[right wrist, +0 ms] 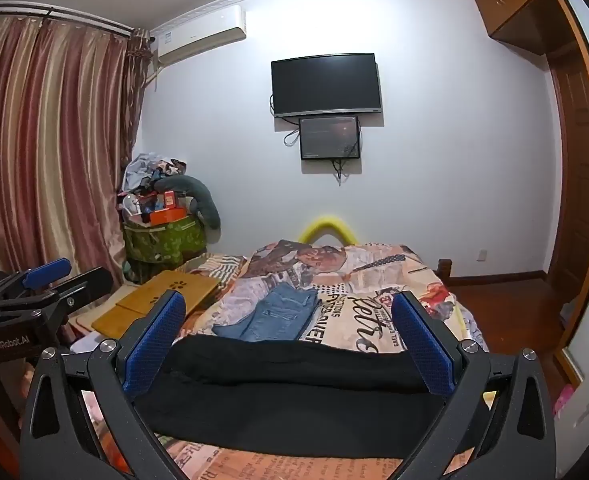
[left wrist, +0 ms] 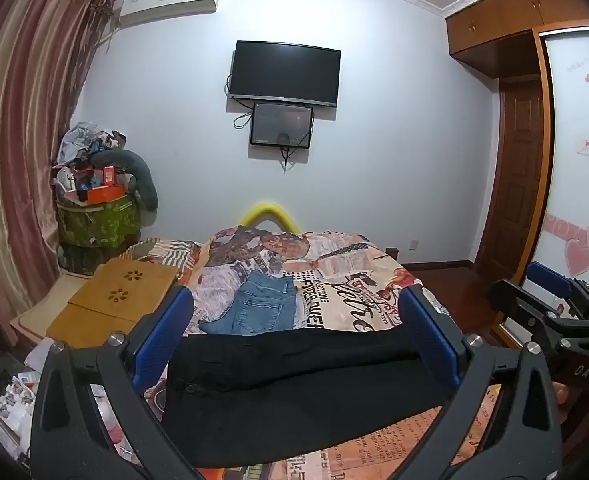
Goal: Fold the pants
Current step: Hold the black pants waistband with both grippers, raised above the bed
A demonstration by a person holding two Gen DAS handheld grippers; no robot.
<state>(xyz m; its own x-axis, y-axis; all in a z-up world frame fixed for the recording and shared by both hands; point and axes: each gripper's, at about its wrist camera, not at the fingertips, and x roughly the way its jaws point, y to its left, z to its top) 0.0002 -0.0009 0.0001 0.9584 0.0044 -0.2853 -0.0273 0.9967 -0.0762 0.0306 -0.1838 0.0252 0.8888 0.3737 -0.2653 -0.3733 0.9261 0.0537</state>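
Observation:
Black pants (left wrist: 294, 392) lie folded lengthwise across the near end of the bed, also seen in the right wrist view (right wrist: 290, 404). My left gripper (left wrist: 296, 320) is open, its blue pads spread wide above the pants, holding nothing. My right gripper (right wrist: 288, 326) is open the same way above the pants, empty; its body shows at the right edge of the left wrist view (left wrist: 554, 320). The left gripper's body shows at the left edge of the right wrist view (right wrist: 34, 296).
Folded blue jeans (left wrist: 254, 308) lie beyond the black pants on the printed bedspread (left wrist: 354, 280). A wooden lap desk (left wrist: 114, 300) sits at the bed's left. A cluttered green bin (left wrist: 98, 216) stands in the corner. Wardrobe and door are to the right.

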